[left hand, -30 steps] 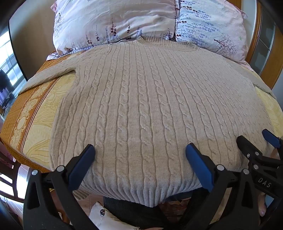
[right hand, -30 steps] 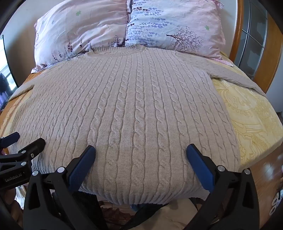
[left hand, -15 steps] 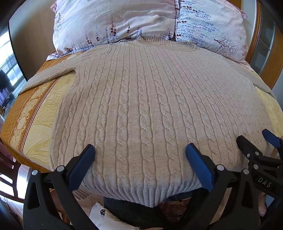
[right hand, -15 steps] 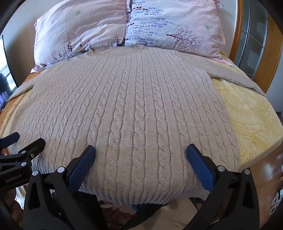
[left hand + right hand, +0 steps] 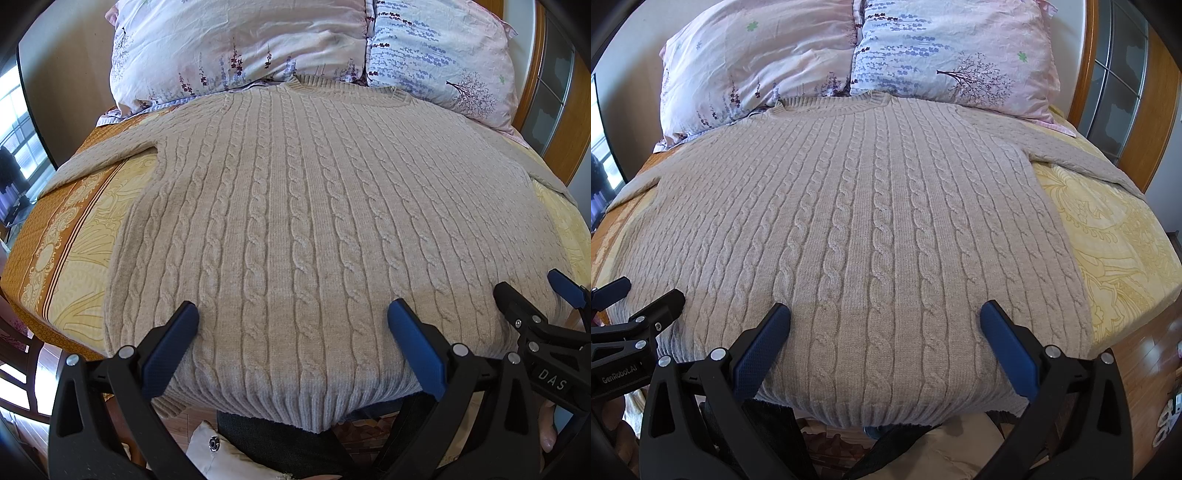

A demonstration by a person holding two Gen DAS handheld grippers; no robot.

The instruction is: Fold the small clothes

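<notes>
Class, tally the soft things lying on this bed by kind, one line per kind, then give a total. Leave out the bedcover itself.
Sweater: 1
Pillows: 2, a pink one and a blue-flowered one
Total: 3
</notes>
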